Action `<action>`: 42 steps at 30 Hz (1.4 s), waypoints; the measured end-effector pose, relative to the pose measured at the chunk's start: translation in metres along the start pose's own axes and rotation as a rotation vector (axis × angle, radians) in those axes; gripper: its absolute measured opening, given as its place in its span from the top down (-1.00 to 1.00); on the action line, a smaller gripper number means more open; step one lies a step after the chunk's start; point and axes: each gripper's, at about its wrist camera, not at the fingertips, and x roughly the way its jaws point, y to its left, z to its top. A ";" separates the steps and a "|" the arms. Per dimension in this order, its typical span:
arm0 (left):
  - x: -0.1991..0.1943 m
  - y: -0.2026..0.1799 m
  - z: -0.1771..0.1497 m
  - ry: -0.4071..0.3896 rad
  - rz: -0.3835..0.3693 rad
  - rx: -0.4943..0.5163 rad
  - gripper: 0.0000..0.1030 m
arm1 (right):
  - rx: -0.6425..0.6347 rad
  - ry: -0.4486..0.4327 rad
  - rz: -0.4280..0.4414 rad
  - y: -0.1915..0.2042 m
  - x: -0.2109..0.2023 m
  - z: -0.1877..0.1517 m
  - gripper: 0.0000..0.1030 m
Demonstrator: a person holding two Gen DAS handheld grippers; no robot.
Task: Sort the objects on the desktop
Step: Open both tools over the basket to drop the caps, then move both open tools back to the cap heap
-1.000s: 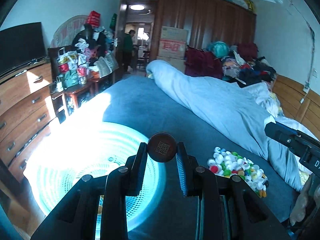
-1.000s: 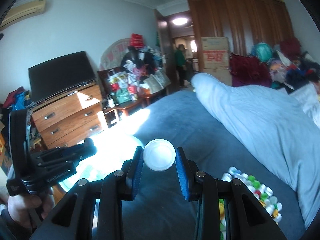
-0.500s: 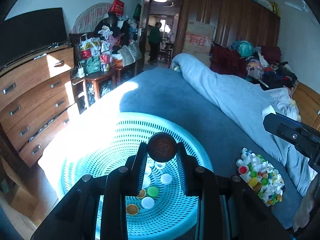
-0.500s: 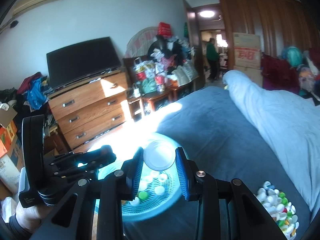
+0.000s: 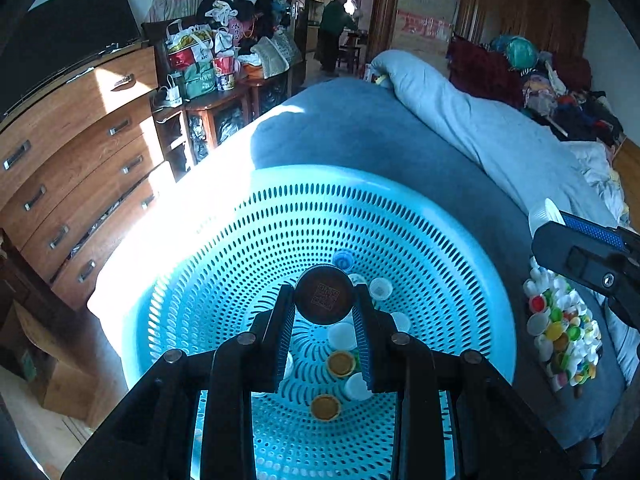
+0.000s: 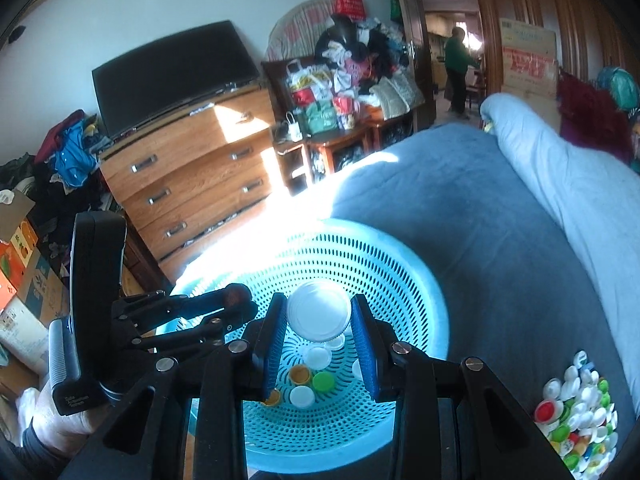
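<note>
1. Left wrist view: the left gripper (image 5: 325,312) has its fingers clenched on a brown cap (image 5: 325,299) with a square code on its face, held above the inside of the turquoise basket (image 5: 460,248).
2. Right wrist view: the right gripper (image 6: 319,328) grasps a white cap (image 6: 319,316) between its blue pads (image 6: 275,344), over the same basket (image 6: 416,280).
3. Loose caps (image 6: 308,384) lie on the basket floor below both grippers: white, orange and green ones.
4. The basket sits on a blue bed cover (image 5: 360,128), at the sunlit edge.
5. To the right, a pile of mixed caps (image 6: 580,416) rests on the cover, well apart from the basket.
6. Farther off stand a wooden dresser (image 6: 192,184) with a dark screen (image 6: 172,76) on top, and a cluttered side table (image 6: 340,120).
7. Farthest, a person (image 6: 458,68) stands in the doorway.
</note>
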 end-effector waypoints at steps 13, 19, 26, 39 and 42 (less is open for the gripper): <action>0.013 0.008 -0.006 0.047 -0.006 -0.013 0.52 | 0.032 0.050 0.019 -0.002 0.027 -0.006 0.31; 0.014 0.013 -0.006 0.047 0.007 -0.026 0.52 | 0.039 0.047 0.021 -0.004 0.029 -0.006 0.29; 0.011 0.016 -0.009 0.041 0.049 -0.042 0.35 | 0.061 0.007 0.006 -0.010 0.014 -0.010 -0.25; -0.038 -0.063 -0.006 -0.082 -0.076 0.083 0.34 | 0.173 -0.142 -0.115 -0.073 -0.099 -0.095 -0.29; -0.060 -0.118 -0.014 -0.121 -0.202 0.190 0.34 | 0.232 -0.146 -0.218 -0.106 -0.136 -0.140 -0.31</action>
